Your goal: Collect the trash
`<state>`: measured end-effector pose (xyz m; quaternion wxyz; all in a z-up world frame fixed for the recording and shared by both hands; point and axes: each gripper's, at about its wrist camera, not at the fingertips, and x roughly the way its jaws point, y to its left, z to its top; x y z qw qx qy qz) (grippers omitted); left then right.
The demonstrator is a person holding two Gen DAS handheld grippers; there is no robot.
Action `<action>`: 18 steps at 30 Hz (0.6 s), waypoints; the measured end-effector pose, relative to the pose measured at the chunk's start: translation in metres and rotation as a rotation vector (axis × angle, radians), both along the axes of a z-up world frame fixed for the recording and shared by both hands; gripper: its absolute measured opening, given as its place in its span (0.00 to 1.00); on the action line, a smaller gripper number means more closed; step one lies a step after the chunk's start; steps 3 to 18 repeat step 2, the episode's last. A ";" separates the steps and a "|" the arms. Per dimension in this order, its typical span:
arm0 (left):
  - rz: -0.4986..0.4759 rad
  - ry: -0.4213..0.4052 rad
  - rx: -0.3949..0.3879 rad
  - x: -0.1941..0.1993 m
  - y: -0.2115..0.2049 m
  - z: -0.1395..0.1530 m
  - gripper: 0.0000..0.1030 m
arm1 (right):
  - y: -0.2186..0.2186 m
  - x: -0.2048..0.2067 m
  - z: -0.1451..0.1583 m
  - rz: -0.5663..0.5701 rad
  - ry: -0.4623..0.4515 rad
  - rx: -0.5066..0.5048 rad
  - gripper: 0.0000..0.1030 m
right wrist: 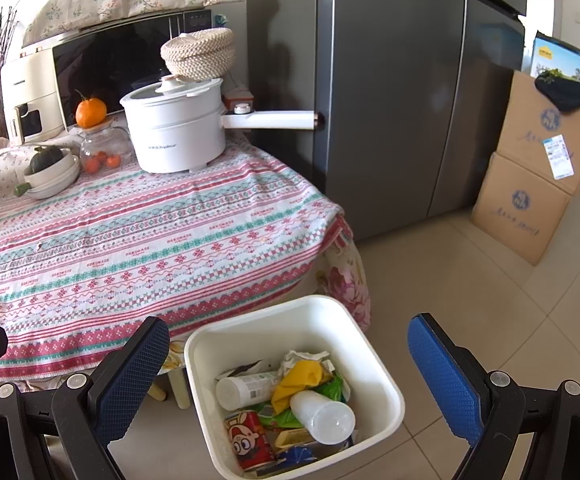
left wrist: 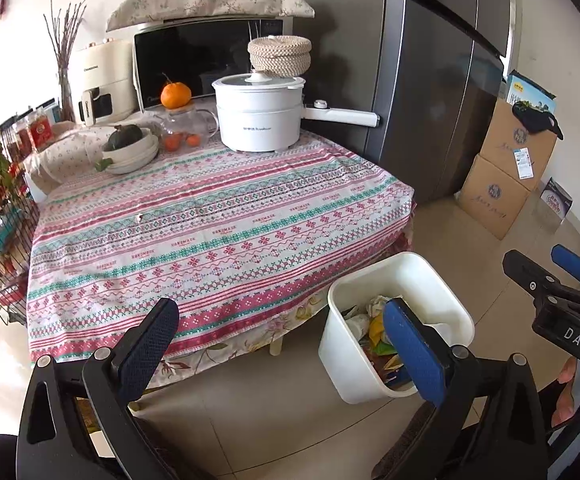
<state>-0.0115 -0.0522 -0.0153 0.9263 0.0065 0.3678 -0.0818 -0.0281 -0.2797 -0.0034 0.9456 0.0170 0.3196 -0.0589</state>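
Both grippers, left gripper and right gripper, hang spread and empty above the white bin on the floor beside the table; trash (2 bottles, wrappers, 1 can) already lies inside; collecting looks done.

You are in a home kitchen or dining corner. A tall dark grey refrigerator stands against the wall beside a table covered in a pink, green and white patterned cloth. At the table's far end sit a microwave oven with a floral cloth draped on top, a white electric cooking pot with a long handle, a cream-coloured appliance, stacked bowls holding a green squash, and oranges. Stacked cardboard boxes rest on the beige tiled floor, and a white bin of household rubbish stands by the table.
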 end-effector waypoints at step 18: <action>-0.004 0.014 -0.021 0.002 0.003 0.000 1.00 | 0.000 0.000 0.000 0.002 0.000 0.001 0.96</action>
